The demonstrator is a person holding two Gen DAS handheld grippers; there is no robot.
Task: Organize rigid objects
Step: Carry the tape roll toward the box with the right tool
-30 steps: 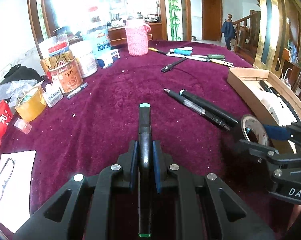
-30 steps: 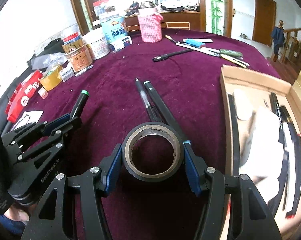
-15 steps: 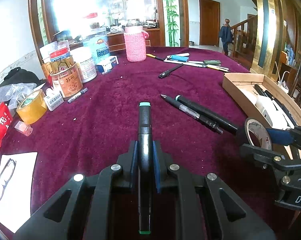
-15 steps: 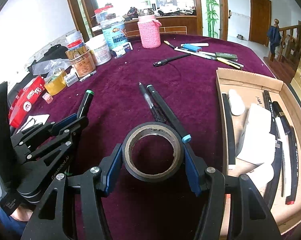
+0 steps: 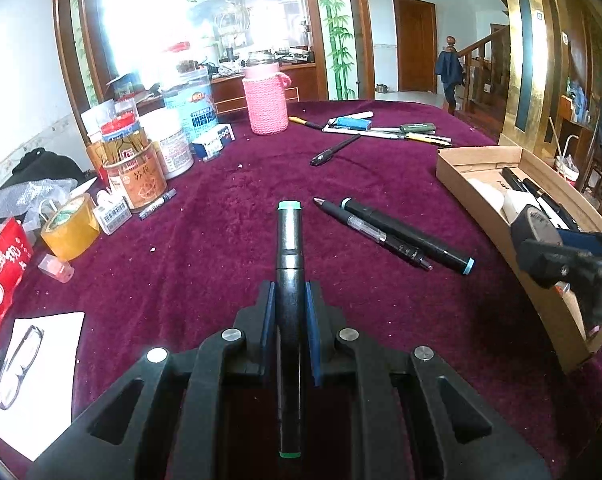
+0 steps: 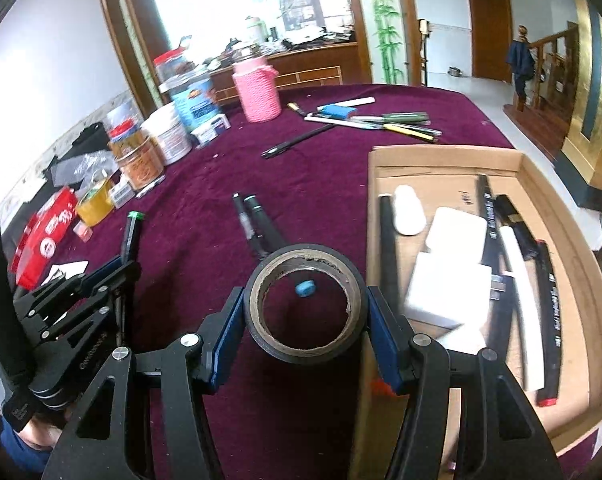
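Note:
My left gripper [image 5: 288, 318] is shut on a black marker with green end caps [image 5: 288, 240], held lengthwise above the purple tablecloth. In the right wrist view that gripper [image 6: 115, 266] and its marker [image 6: 131, 232] show at the left. My right gripper [image 6: 305, 312] is shut on a roll of black tape [image 6: 305, 304], raised over the left wall of the cardboard tray [image 6: 445, 156]. In the left wrist view the roll [image 5: 535, 226] hangs by the tray [image 5: 477, 158]. The tray holds white blocks [image 6: 447, 280] and several dark pens.
Two pens [image 5: 385, 234] lie side by side mid-table. Another pen [image 5: 335, 150] and a row of stationery [image 5: 385, 130] lie further back. A pink knitted bottle [image 5: 265, 102], jars and cans [image 5: 141, 172], yellow tape [image 5: 71, 232] and a red pack [image 5: 1, 276] crowd the left.
My right gripper has carried the tape roll up and to the right, from over the cloth to the tray's left wall. The left gripper and marker have stayed put.

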